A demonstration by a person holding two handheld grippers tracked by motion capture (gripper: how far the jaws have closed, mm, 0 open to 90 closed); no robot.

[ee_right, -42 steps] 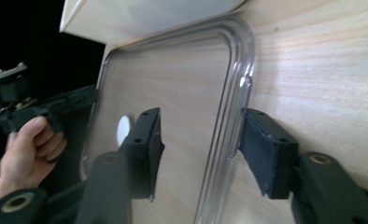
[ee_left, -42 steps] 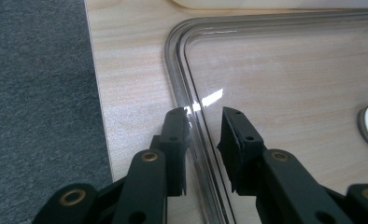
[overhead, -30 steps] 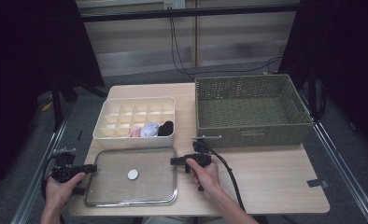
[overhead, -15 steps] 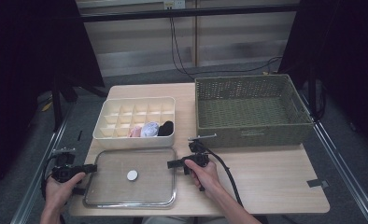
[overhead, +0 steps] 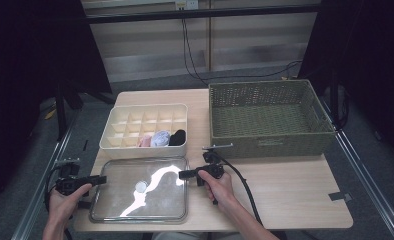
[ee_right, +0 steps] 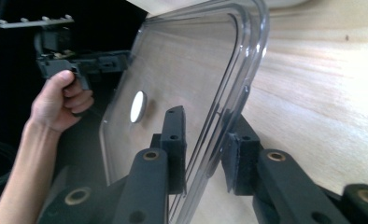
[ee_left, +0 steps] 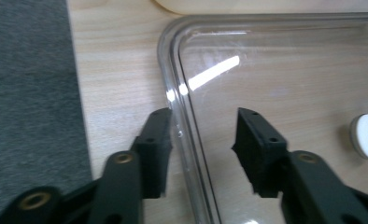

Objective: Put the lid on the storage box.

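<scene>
Clear lid [overhead: 140, 189] flat on bench [overhead: 285, 190], before divided box [overhead: 145, 127]. Left hand-held gripper [overhead: 101, 179] just opening, spread astride lid's edge. Right hand-held gripper [overhead: 184, 174] just closing, jaws straddling opposite rim; contact unclear.

Clear, colourless lid [overhead: 155, 200] with white round knob [overhead: 141, 187] and bright white glare streak. Cream divided box [overhead: 135, 125] holding pink, pale grey-blue and black rolled items. Olive-green woven basket [overhead: 270, 145]. Light wood-grain table [overhead: 285, 190]. Black jaws on left gripper [ee_left: 203, 135] and right gripper [ee_right: 205, 140]. Dark grey floor [ee_left: 28, 93].
</scene>
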